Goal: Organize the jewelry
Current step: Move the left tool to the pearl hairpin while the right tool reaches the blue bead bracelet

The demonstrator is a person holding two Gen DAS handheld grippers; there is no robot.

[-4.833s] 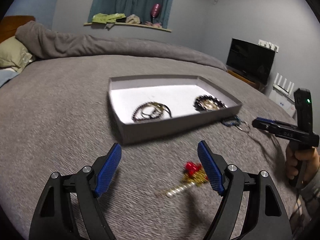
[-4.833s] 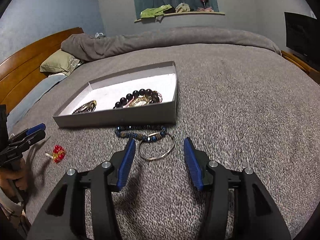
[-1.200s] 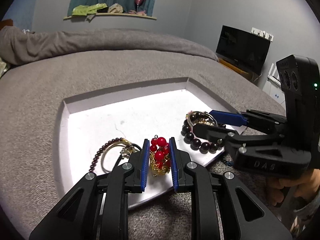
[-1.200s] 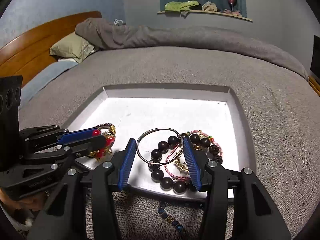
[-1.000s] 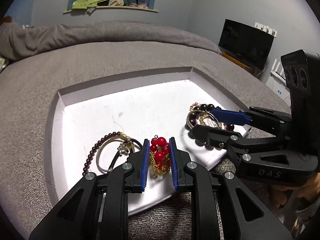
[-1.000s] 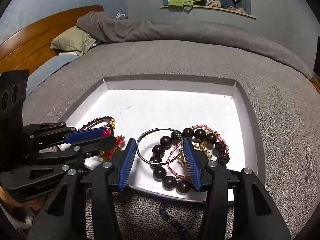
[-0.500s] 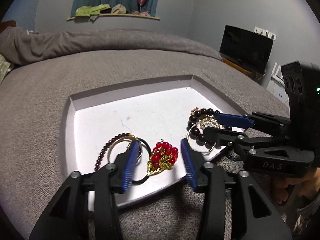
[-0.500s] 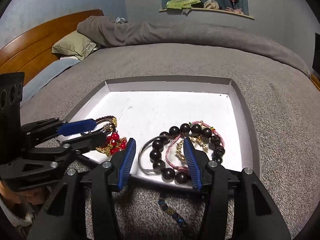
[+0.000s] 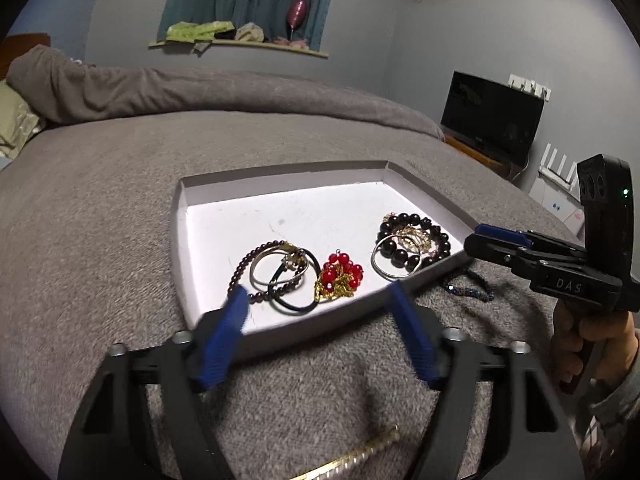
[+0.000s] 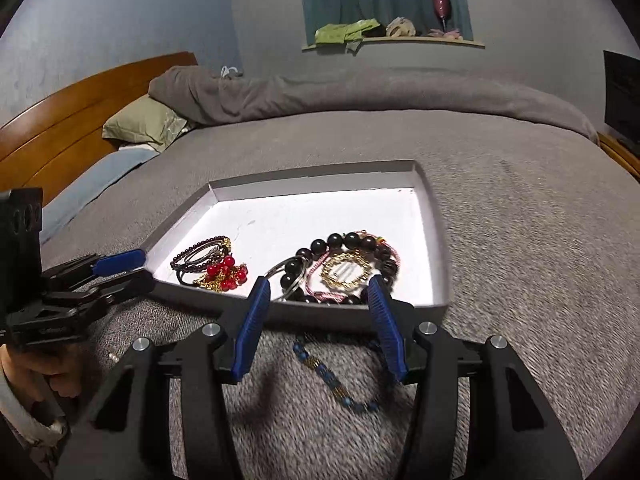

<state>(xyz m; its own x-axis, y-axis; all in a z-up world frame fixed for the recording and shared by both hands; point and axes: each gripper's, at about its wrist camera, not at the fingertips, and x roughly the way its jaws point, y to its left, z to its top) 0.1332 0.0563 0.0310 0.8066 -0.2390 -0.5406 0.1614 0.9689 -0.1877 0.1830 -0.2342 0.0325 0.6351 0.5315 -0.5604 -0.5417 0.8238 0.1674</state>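
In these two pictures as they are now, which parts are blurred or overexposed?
Left wrist view: the left gripper shows motion blur on its blue fingers, and the tray floor is bright, nearly washed out. Right wrist view: the blue bracelet on the blanket is smeared, the right gripper is sharper; both views bend at the edges.

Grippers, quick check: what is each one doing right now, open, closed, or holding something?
Left gripper: open, holding nothing, pulled back from the tray.
Right gripper: open, holding nothing, above the blue beaded bracelet.
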